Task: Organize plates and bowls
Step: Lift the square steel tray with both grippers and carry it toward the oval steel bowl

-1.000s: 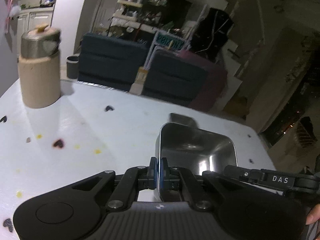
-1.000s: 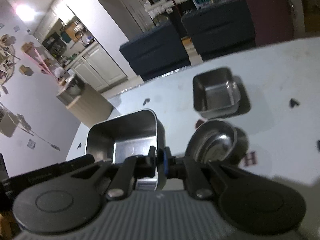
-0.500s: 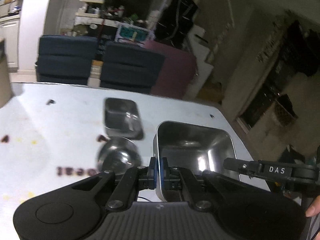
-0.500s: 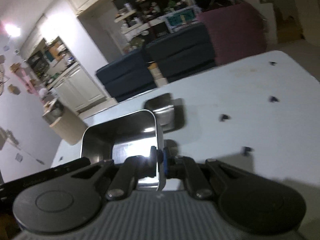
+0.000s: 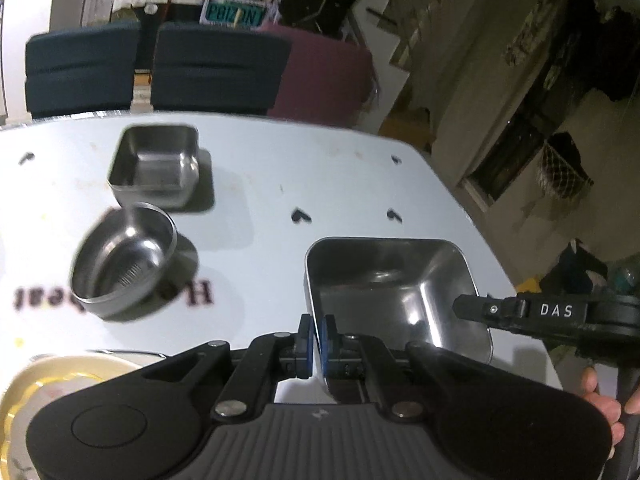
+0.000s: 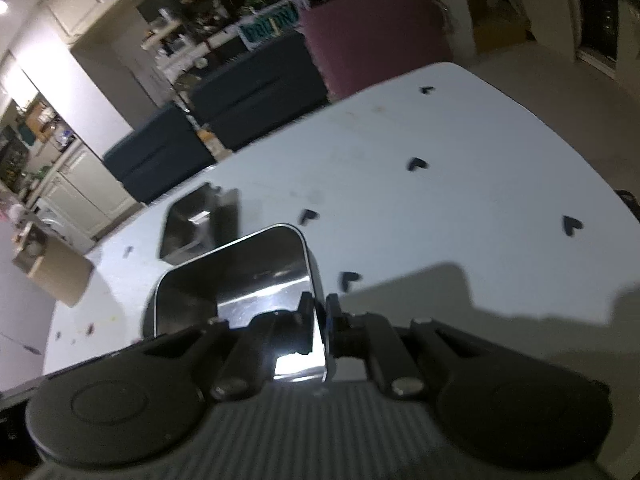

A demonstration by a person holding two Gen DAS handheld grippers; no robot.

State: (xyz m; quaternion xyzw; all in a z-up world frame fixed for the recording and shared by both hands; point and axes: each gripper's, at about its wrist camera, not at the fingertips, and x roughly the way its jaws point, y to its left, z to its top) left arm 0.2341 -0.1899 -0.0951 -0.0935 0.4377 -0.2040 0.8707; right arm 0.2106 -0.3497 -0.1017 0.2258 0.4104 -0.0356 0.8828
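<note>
Currently my left gripper (image 5: 316, 346) and right gripper (image 6: 319, 330) are both clamped on opposite rims of the large rectangular steel tray (image 5: 396, 284), while the smaller steel tray (image 5: 154, 168) sits upper left of frame, nearer my left hand, beyond the round steel bowl (image 5: 124, 256).

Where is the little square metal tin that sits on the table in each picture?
Left wrist view: the small square steel tin sits upper left on the white table, just beyond the round steel bowl.
Right wrist view: the same tin is left of centre, blurred, beyond the held tray.
Shared landmark: the maroon armchair behind the table.
</note>
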